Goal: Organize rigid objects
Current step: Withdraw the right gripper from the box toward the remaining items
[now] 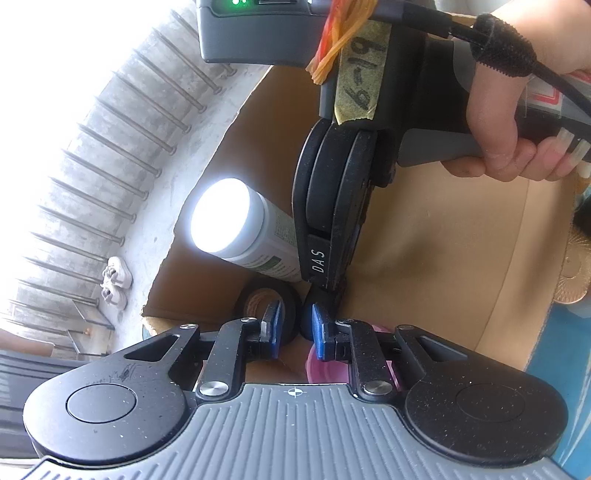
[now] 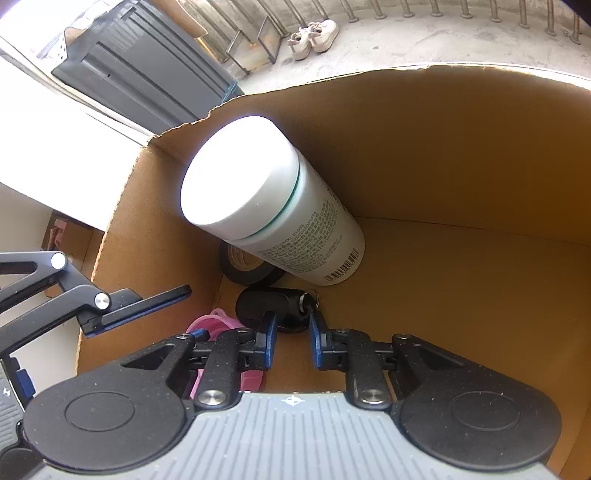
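Note:
An open cardboard box (image 2: 461, 166) holds a white canister (image 2: 258, 192) leaning into the far corner. Under it lies a black tape roll (image 2: 243, 266). Nearer are a black key fob (image 2: 262, 306) with a ring and a pink object (image 2: 214, 325). My right gripper (image 2: 293, 332) reaches down into the box. Its jaws are shut to a narrow gap with nothing pinched, and the fob lies just beyond the tips. My left gripper (image 1: 295, 326) hovers at the box's near edge, also shut and empty. It faces the tape roll (image 1: 255, 299), the fob (image 1: 308, 314) and the canister (image 1: 236, 221).
A hand (image 1: 517, 110) grips the right tool's handle above the box (image 1: 424, 277). One finger (image 2: 147, 301) of the left gripper crosses the box's left wall. Outside are a concrete floor with white shoes (image 2: 314, 35), a railing, a grey cabinet (image 2: 147, 70) and a gold disc (image 1: 576, 273).

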`<action>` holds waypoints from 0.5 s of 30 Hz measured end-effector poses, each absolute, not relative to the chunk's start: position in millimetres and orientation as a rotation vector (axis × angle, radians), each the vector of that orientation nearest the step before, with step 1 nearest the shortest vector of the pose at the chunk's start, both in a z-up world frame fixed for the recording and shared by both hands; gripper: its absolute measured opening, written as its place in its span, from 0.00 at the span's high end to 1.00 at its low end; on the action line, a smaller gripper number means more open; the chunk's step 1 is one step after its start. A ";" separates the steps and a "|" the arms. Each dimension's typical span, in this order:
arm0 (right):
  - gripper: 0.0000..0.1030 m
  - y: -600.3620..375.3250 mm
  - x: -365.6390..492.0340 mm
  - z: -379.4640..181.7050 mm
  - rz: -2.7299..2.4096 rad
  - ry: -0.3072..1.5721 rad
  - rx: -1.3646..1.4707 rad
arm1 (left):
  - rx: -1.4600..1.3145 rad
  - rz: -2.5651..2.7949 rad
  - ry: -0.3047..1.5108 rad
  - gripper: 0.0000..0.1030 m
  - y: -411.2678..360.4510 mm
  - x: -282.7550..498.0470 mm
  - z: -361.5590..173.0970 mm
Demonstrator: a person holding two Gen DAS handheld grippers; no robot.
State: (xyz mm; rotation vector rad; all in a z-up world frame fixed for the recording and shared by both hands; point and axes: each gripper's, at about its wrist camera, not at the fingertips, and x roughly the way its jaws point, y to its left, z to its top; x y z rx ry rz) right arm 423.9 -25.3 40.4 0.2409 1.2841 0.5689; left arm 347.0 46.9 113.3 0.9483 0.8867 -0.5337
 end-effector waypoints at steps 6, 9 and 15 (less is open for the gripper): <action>0.77 -54.4 412.0 56.4 0.534 1.249 0.249 | 0.870 -0.480 0.791 0.80 54.3 320.3 140.5; 0.77 -76.4 391.5 78.2 0.549 1.187 0.279 | 0.727 -0.515 0.694 0.77 63.0 283.5 168.2; 0.72 -141.3 320.3 149.2 0.642 0.931 0.295 | 0.394 -0.653 0.605 0.54 76.9 187.5 173.9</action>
